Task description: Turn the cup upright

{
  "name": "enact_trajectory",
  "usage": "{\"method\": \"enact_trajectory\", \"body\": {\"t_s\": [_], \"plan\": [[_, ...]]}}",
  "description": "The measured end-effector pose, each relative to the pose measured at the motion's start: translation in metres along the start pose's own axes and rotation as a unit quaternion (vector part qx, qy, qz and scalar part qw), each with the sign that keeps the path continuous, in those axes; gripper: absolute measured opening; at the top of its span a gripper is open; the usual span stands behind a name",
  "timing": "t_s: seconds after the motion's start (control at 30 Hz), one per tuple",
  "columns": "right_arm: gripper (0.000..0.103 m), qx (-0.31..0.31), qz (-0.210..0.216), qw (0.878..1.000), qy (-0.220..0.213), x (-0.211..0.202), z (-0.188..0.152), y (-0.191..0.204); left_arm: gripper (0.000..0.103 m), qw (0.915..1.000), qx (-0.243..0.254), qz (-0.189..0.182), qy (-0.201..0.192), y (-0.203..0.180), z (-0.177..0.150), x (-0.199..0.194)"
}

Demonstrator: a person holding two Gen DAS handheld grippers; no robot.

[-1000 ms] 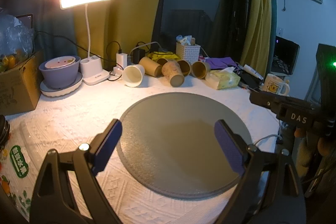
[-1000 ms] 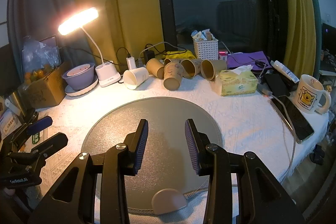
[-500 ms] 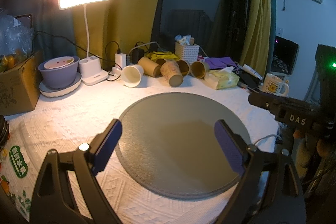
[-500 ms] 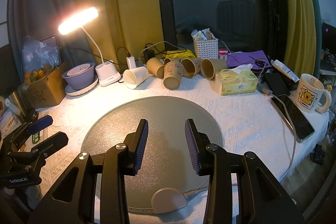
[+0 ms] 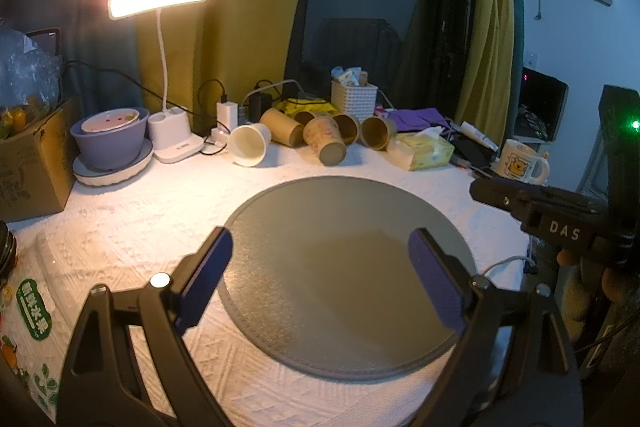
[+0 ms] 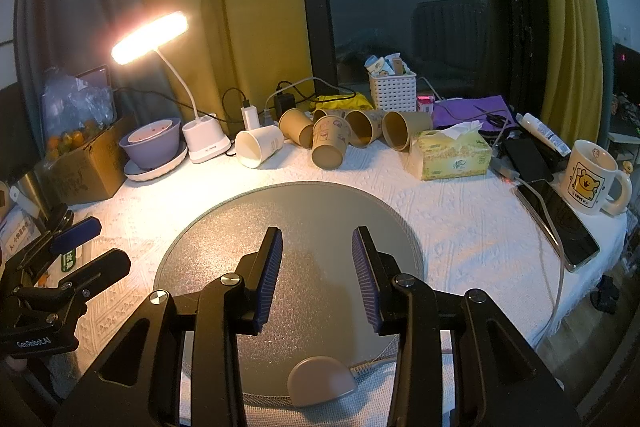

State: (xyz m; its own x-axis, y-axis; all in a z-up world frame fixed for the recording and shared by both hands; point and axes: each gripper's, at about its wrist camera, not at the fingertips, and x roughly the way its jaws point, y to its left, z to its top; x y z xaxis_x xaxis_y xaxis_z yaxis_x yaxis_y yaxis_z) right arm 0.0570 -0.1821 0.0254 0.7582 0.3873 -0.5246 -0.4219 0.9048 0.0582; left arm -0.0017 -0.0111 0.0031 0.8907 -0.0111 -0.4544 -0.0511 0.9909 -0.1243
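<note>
**Right wrist and left wrist views: both grippers empty over the grey mat, cups lying at the back**

Right wrist view shows the right gripper [image 6: 317, 273] with its blue-padded jaws parted a moderate way, nothing between them, hanging above the near part of the round grey mat [image 6: 320, 211]. A small pinkish half-round piece [image 6: 320, 381] sits at the mat's near edge, below the jaws. At far left the left gripper [image 6: 86, 247] appears from the side; in its own view the left gripper [image 5: 320, 279] stands spread wide and holds nothing, also above the mat [image 5: 344, 227].

Beyond the mat, on the white textured cloth [image 6: 460, 227], a row of paper cups lies on its side: a white cup [image 6: 258, 146] at the left with its mouth toward the camera, and beside it four brown cups [image 6: 360, 135] clustered together and touching. A tissue box [image 6: 454, 155] is just right of them, then a phone [image 6: 558, 223] and a bear mug [image 6: 592, 177]. Left of the cups stand a lit desk lamp [image 6: 200, 143] and a purple bowl [image 6: 152, 143].
</note>
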Motion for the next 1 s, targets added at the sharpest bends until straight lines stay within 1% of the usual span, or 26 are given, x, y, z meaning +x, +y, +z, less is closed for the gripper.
{"method": "enact_trajectory", "body": {"t_s": [0.23, 0.77, 1.0], "plan": [[0.038, 0.000, 0.000, 1.000, 0.000, -0.0003, 0.0001, -0.0004, 0.091, 1.0000, 0.004, -0.003, -0.002, -0.0100, 0.0004, -0.0006], [0.039, 0.000, 0.000, 1.000, 0.001, 0.0001, 0.0011, -0.0012, 0.091, 1.0000, 0.003, -0.006, -0.002, -0.0092, 0.0014, -0.0026], [0.039, -0.003, 0.001, 1.000, 0.006, 0.0028, -0.0006, -0.0034, 0.091, 0.9999, 0.009, -0.008, 0.005, -0.0118, 0.0069, 0.0066]]}}
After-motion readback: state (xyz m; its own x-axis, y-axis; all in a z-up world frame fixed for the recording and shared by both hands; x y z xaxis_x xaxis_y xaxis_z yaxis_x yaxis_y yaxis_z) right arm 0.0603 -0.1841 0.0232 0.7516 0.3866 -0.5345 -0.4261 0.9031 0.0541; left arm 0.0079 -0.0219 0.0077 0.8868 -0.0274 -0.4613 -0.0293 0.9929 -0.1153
